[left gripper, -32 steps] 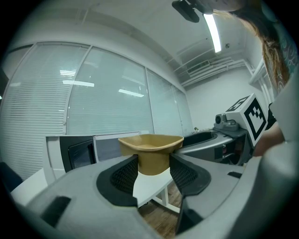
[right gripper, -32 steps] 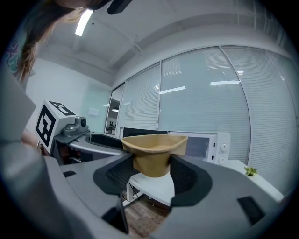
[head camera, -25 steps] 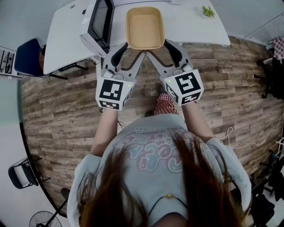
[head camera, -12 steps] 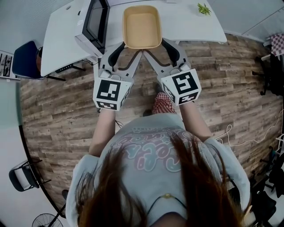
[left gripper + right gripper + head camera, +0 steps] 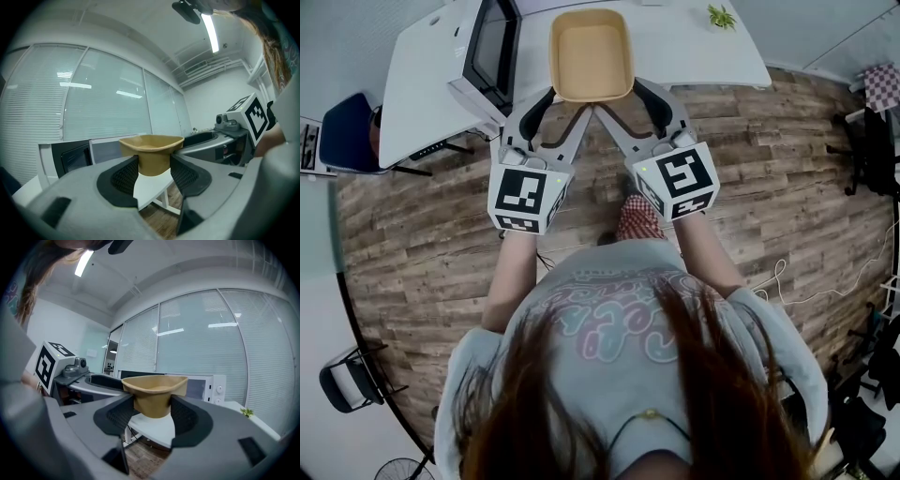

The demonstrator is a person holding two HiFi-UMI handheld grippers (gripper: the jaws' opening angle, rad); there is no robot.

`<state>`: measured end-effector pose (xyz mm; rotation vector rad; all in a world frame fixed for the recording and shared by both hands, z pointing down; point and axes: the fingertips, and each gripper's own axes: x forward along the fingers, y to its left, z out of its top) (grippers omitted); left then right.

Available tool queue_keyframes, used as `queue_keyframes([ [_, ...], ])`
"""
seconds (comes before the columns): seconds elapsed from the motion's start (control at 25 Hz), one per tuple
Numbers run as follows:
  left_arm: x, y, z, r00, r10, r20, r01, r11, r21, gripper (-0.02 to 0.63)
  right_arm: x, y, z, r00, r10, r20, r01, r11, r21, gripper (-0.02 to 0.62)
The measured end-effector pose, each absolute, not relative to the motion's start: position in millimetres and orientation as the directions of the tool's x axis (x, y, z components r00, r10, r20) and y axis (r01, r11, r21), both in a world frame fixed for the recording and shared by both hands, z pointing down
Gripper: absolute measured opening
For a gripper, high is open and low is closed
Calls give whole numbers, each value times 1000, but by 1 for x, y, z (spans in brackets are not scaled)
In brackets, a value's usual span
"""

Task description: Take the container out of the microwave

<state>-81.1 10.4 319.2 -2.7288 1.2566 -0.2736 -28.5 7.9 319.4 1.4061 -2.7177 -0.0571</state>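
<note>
White table (image 5: 412, 103) w/ microwave (image 5: 483, 47) on its left part. Tan container (image 5: 591, 54) is outside the microwave, just to its right, held up over the table's near edge. Open side up, approx. level, long axis running away from the person. Left gripper (image 5: 567, 103) & right gripper (image 5: 621, 101) each have a near corner of it: jaws spread wide, pads pressed vs. the container's walls on both sides, per both gripper views.

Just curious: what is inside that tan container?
Nothing visible: from the head view the container shows a bare tan floor. Its near inner wall is hidden by the rim.
</note>
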Motion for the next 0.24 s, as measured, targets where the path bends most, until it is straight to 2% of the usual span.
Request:
queue_keyframes([
  [0.24,-79,6,318,640,-761,109,-739,-648,-186,210,-26,4,318,-571,-819,54,-816,574,77,250],
])
